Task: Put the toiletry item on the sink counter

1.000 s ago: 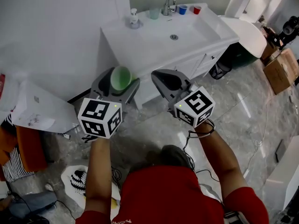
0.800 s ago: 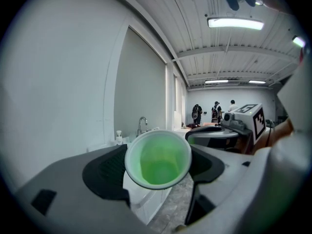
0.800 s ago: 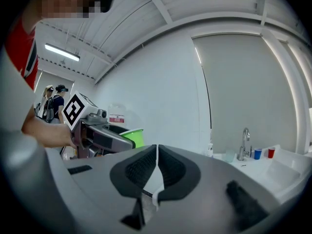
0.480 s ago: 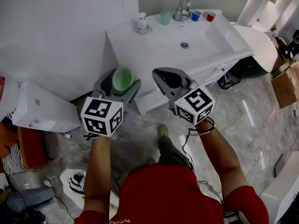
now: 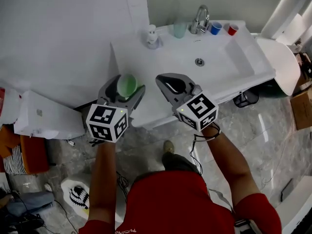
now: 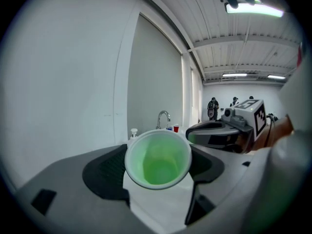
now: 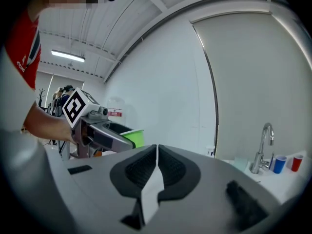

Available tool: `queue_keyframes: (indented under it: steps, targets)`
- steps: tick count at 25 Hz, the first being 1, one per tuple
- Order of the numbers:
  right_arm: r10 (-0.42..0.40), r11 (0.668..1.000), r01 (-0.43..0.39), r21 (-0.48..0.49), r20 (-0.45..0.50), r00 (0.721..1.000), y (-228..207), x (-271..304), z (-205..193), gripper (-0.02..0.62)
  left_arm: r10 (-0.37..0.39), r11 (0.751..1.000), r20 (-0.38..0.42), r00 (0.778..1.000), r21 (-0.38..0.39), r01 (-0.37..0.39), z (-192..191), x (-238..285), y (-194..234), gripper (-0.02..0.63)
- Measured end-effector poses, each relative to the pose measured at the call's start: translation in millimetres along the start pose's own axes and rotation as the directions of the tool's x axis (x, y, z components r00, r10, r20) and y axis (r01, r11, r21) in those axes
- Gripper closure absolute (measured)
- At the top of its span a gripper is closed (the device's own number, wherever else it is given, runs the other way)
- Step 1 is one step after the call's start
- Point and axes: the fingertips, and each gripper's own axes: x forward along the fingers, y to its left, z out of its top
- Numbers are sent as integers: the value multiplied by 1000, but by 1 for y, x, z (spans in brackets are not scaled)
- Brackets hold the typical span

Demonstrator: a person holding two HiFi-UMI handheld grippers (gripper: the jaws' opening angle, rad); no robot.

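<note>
**Green cup gripped in left claw at worktop's near corner**

Head view: Holds both claws out at frame centre, side by side. Grips a green cup (image 5: 126,85) in the left claw (image 5: 127,87), mouth upward, overlapping the lower left corner of the white sink worktop (image 5: 161,62); cannot tell whether touching it. Carries the right claw (image 5: 171,85) closed and empty, just right of the cup. Along the worktop's far edge, at upper centre, left to right: soap dispenser (image 5: 152,35), pale cup (image 5: 180,29), faucet (image 5: 201,18), blue cup (image 5: 215,28), red cup (image 5: 233,29).

Left gripper view: Looks straight into the cup's open mouth at centre, squeezed between the dark pads (image 6: 105,172), with a whitish rim and green inside. Catches the right claw at right of frame, with the faucet small behind the cup.

Right gripper view: Shows jaws pressed together, only a thin slit, nothing between. Catches the left claw with the green cup at left of frame, and the faucet, blue cup and red cup at lower right.
</note>
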Motion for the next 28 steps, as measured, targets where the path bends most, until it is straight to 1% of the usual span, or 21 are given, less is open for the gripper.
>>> queue_keyframes:
  steps: [7,15,22,28]
  targets:
    - [55,998,-55,-13,-33,998,-39,29,-13,565,59,998,-19,998,4,-59,2,48,23,235]
    - [43,999,-42,8,-78,996,-69,56,-30,565,80,997,-76,994,19,-79,-13,87,48,235]
    - [13,1000,-12,10,-117,993,-92,82,-44,565,65,998,-115,991,31,-62,-27,121,75,235]
    - [-8,1000,9,9,-150,989,-105,106,-62,565,20,998,-142,990,56,-12,-39,147,94,235]
